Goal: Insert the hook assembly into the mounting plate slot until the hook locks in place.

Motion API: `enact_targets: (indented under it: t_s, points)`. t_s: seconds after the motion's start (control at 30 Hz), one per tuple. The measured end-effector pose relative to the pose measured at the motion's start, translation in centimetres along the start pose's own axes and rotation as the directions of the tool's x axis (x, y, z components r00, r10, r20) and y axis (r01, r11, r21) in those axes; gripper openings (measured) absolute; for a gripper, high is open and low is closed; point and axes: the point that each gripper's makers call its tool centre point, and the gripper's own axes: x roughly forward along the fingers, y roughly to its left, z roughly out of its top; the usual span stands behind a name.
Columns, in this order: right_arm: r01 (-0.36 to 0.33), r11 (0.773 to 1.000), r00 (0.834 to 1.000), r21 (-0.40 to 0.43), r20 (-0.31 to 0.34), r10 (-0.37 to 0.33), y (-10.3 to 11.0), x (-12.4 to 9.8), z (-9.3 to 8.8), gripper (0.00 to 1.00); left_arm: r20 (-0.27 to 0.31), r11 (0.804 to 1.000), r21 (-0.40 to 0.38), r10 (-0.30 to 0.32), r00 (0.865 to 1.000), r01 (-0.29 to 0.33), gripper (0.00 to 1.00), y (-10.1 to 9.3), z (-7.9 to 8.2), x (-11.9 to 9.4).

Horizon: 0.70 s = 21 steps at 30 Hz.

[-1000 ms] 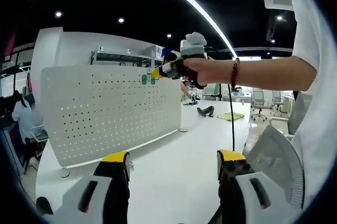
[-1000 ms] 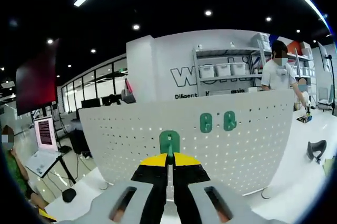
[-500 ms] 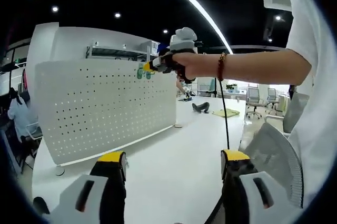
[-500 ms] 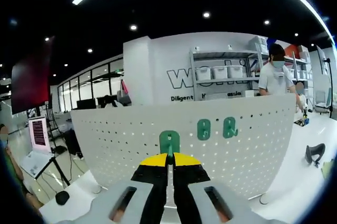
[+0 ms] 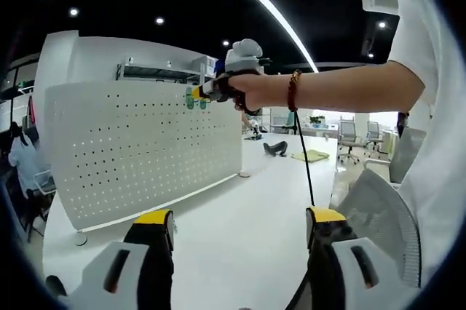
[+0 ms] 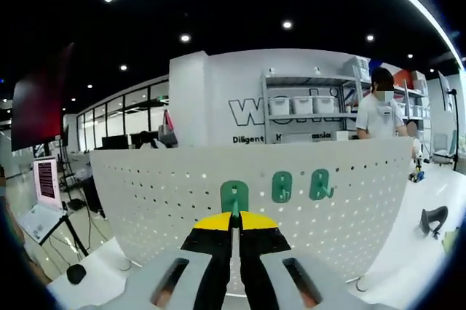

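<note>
A: Where the left gripper view starts, at the bottom of the frame, what do the fingers look like?

B: The left gripper (image 5: 237, 226) has its yellow-tipped fingers (image 5: 154, 217) spread wide apart with nothing between them, above the white worktop (image 5: 240, 212). The white perforated mounting plate (image 5: 138, 150) stands upright on the worktop at centre left. At upper centre a hand (image 5: 251, 92) holds the right gripper (image 5: 198, 94) up against the plate's top edge, beside two green hooks (image 5: 195, 101) already on it. A black object (image 5: 275, 148) and a yellow cloth (image 5: 314, 155) lie on the worktop at centre right.

A: And in the right gripper view?

B: The right gripper (image 6: 234, 221) rises from the bottom centre, its fingers (image 6: 212, 224) pressed together on the green hook assembly (image 6: 234, 196), which stands upright just above the tips, in front of the plate (image 6: 145, 193); I can't tell whether it touches. Two hooks (image 6: 298, 185) hang on the plate right of centre. A person (image 6: 380, 110) stands behind it at upper right.
</note>
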Motion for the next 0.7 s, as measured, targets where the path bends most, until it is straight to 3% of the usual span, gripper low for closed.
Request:
enact_targets:
  t_s: [0.7]
  points:
    - [0.026,1.000,1.000,-0.014,0.001,-0.026,0.1,2.6,0.2,0.01,0.024,0.998,-0.060,0.009,1.000,-0.008,0.78,1.2,-0.1,-0.4]
